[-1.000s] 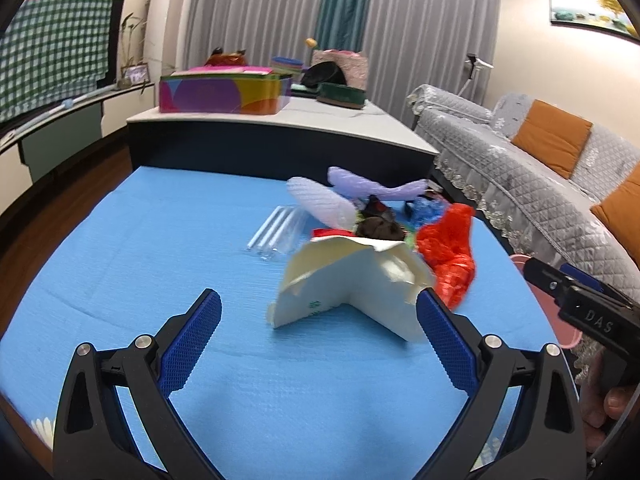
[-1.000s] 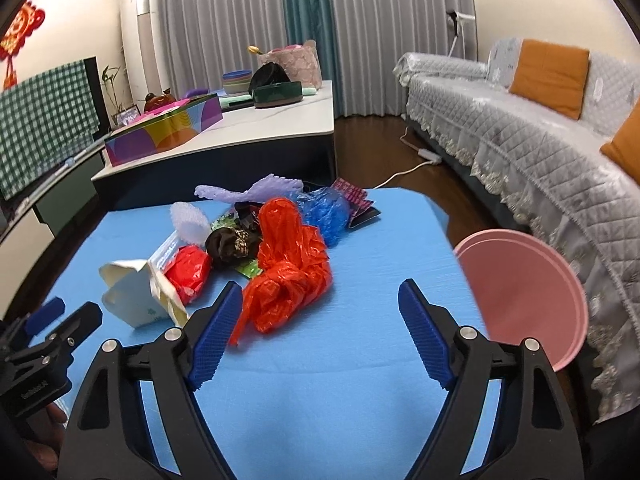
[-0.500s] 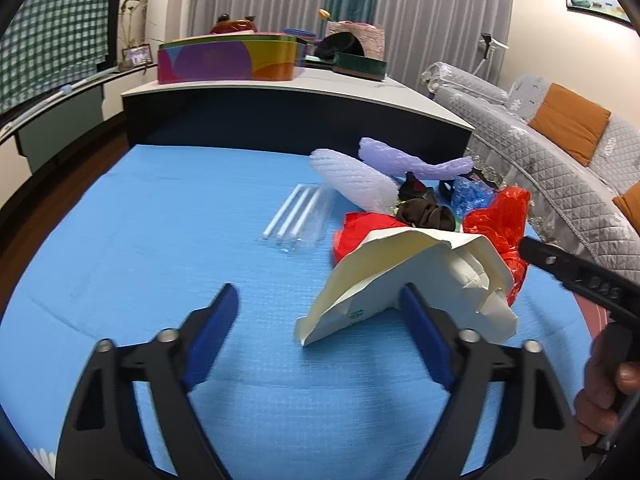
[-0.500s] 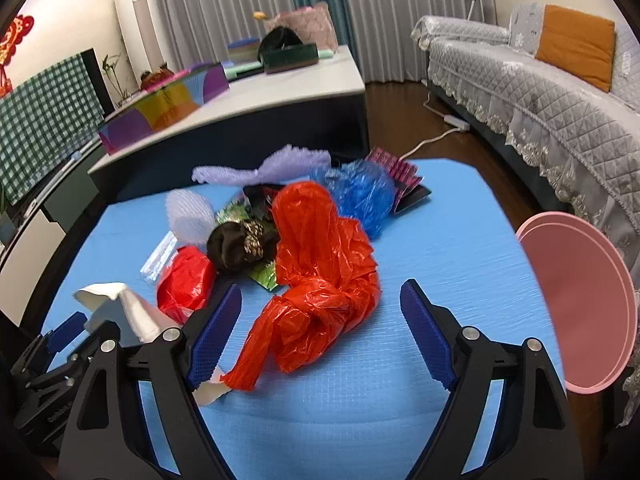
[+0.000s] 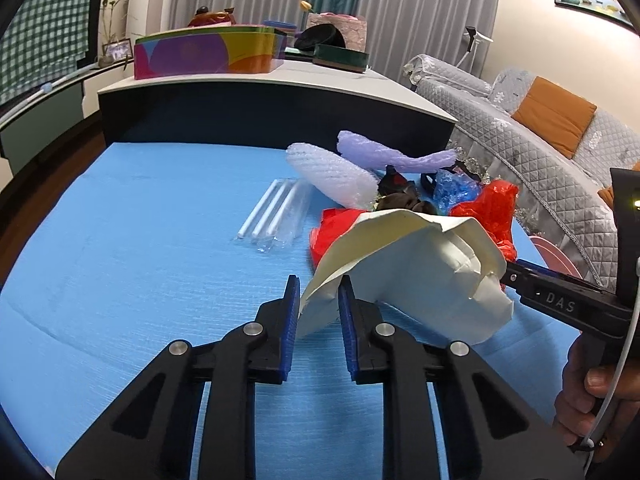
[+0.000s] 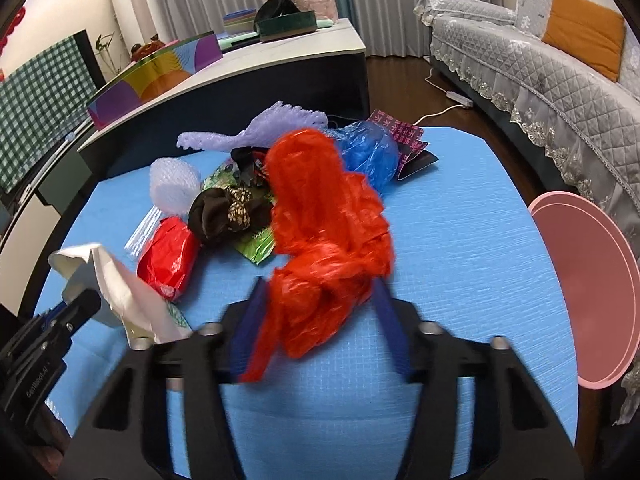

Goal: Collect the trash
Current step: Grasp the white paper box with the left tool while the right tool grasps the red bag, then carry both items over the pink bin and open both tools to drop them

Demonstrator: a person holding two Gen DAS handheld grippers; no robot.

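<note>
A pile of trash lies on the blue table (image 5: 132,248). My left gripper (image 5: 319,298) has its jaws nearly closed on the near corner of a crumpled cream paper bag (image 5: 420,276), which also shows in the right wrist view (image 6: 120,284). My right gripper (image 6: 318,320) is narrowing around the near end of a big red plastic bag (image 6: 324,232), its jaws blurred and a little apart. The red bag also shows in the left wrist view (image 5: 492,208). The pink bin (image 6: 588,288) stands off the table's right edge.
The pile also holds a smaller red bag (image 6: 170,256), a brown scrunchie (image 6: 228,212), bubble wrap (image 5: 332,178), purple foam (image 5: 384,152), a blue bag (image 6: 370,152), green wrappers (image 6: 256,244) and clear-wrapped straws (image 5: 272,212). A counter (image 5: 280,76) stands behind, a sofa (image 6: 540,64) to the right.
Both grippers have moved forward and closed in: the left jaws went from wide open to pinching the paper bag's corner, the right jaws from wide open to narrowing around the red bag.
</note>
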